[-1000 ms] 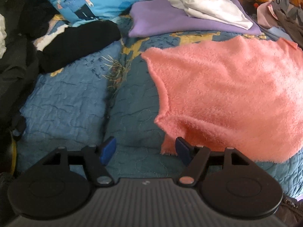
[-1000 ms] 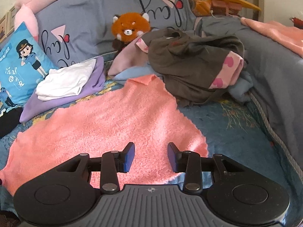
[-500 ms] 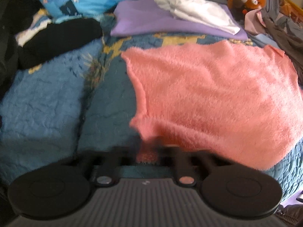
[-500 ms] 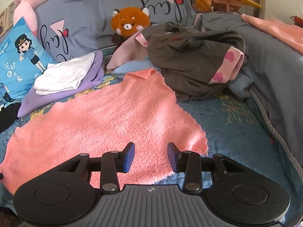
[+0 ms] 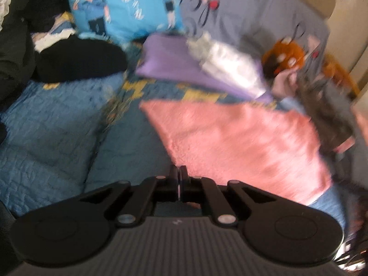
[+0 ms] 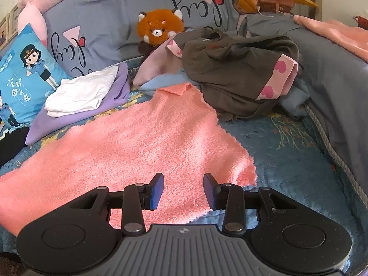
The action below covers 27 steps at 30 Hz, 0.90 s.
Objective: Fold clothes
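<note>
Left tool (image 5: 178, 174) pinches the fuzzy coral-pink garment (image 6: 138, 142)'s corner; right tool (image 6: 183, 191) hovers open above it.

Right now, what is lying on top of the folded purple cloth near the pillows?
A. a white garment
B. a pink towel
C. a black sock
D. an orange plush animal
A: a crumpled white garment rests on the purple cloth, while the orange plush animal sits further back against the grey pillow.
</note>
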Tool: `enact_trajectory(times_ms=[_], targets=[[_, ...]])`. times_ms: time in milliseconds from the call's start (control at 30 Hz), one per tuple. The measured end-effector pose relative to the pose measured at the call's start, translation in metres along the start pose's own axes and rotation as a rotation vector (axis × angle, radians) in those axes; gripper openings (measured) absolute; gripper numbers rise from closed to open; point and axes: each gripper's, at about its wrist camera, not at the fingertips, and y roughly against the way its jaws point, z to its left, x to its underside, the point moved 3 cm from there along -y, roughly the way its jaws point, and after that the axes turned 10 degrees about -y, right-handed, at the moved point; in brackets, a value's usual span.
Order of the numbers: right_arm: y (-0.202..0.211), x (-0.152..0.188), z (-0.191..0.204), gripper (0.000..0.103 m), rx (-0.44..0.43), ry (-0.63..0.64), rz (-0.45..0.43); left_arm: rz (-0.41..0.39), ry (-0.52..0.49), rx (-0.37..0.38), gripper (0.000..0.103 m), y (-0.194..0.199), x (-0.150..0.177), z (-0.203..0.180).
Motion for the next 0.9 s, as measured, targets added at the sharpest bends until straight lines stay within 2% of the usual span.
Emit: enact_trajectory(times_ms=[100, 200, 367, 433, 633, 733, 833, 867, 900], targets=[[0.003, 0.000, 0.000, 0.037, -0.006, -0.003, -0.005, -0.041, -0.006, 0.029, 0.001, 0.020, -0.009, -0.011], [0.003, 0.000, -0.002, 0.038, -0.009, -0.016, 0.002, -0.019, 0.034, -0.006, 0.001, 0.017, -0.014, -0.007], [0.006, 0.001, -0.003, 0.037, -0.012, -0.019, 0.005, 0.106, 0.179, -0.183, 0.001, -0.026, -0.011, 0.028], [0.008, 0.001, -0.005, 0.037, -0.009, -0.017, 0.001, 0.131, 0.203, -0.235, 0.001, -0.042, -0.007, 0.038], [0.006, 0.003, -0.016, 0.038, 0.020, -0.036, 0.010, 0.157, 0.131, -0.311, 0.002, -0.063, -0.005, 0.031], [0.005, 0.000, -0.025, 0.041, 0.040, -0.050, 0.001, 0.145, 0.116, -0.295, 0.005, -0.066, -0.007, 0.026], [0.002, -0.011, -0.032, 0.041, 0.072, -0.037, -0.045, 0.142, 0.086, -0.294, 0.026, -0.069, -0.011, 0.027], [0.000, -0.016, -0.032, 0.042, 0.082, -0.013, -0.066, 0.143, 0.073, -0.304, 0.040, -0.071, -0.015, 0.028], [-0.003, -0.024, -0.029, 0.042, 0.089, 0.027, -0.093, 0.144, 0.061, -0.313, 0.043, -0.074, -0.019, 0.029]])
